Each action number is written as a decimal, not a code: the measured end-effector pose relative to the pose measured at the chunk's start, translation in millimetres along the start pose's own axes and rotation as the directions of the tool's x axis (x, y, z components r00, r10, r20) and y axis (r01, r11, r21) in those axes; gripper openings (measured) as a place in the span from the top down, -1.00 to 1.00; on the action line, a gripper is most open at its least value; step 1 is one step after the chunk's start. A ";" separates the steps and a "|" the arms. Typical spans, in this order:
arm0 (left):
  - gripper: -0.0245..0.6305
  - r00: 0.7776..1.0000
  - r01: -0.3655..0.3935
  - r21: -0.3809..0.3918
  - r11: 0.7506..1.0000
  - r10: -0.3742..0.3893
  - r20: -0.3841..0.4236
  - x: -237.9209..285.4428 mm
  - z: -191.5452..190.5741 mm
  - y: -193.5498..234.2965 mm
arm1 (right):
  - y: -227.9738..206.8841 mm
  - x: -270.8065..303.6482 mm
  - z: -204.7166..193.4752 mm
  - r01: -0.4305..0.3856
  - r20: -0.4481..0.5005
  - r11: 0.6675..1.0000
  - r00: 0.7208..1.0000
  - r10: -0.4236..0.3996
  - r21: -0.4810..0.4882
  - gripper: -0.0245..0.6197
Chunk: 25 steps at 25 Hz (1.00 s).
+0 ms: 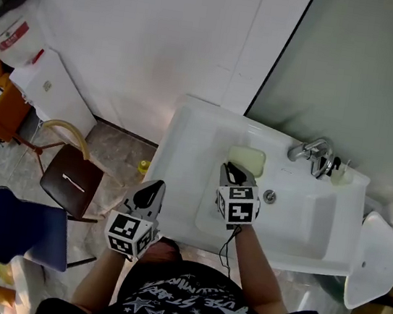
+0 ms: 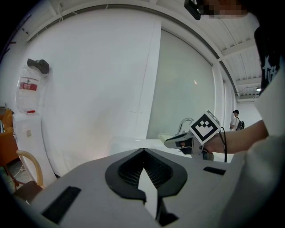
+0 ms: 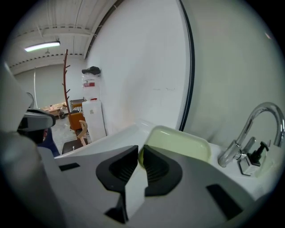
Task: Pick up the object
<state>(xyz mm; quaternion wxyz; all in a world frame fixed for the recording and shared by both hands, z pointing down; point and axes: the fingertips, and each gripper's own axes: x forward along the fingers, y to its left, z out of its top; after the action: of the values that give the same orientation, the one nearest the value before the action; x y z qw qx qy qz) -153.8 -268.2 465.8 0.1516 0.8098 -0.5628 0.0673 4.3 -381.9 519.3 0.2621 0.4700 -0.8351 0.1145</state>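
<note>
Dish (image 3: 178, 146) on sink (image 1: 184, 143): right claw (image 3: 139, 151) pinches its rim; left claw (image 2: 143, 153) closed, empty.

Your right gripper (image 1: 232, 170) out front, forearm extended, fingers pinched on dish (image 1: 249, 158) rim. Your left gripper (image 1: 155, 189) back near torso, fingers together, empty.

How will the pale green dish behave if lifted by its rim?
The dish looks like thin glossy plastic: probably stiff and light. Pinched at one rim by the right gripper, it will likely hang tilted. Its smooth rim may slip.
</note>
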 end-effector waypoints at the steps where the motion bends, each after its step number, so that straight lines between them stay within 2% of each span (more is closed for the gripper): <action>1: 0.87 1.000 0.000 0.003 1.000 0.000 0.003 -3.7 -0.7 -7.5 | -2.2 -9.3 -4.2 0.000 0.004 1.000 1.000 0.000 0.004 0.79; 10: 0.87 1.000 -0.006 0.032 0.999 0.006 0.019 -47.5 -16.3 -78.2 | -9.9 -94.0 -42.4 -0.015 0.041 1.000 0.999 0.015 0.006 0.79; 16: 0.87 1.000 -0.016 0.056 0.998 0.015 0.020 -84.0 -39.6 -121.3 | -4.1 -152.3 -70.0 -0.040 0.071 0.999 0.997 0.038 0.025 0.79; 21: 0.87 1.000 0.013 0.043 0.999 -0.013 -0.001 -108.0 -55.4 -168.0 | -8.9 -198.9 -102.7 -0.032 0.069 0.999 0.997 0.030 0.034 0.79; 25: 0.87 0.999 0.036 0.063 0.997 -0.036 -0.002 -123.5 -61.3 -199.3 | -13.5 -231.7 -123.3 -0.025 0.078 0.998 0.997 0.020 0.064 0.79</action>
<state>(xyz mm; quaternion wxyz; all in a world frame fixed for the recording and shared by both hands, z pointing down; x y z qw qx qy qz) -8.4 -74.6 455.3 0.1275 0.8240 -0.5459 0.0826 154.0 -167.2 495.4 0.2130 0.4726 -0.8458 0.1262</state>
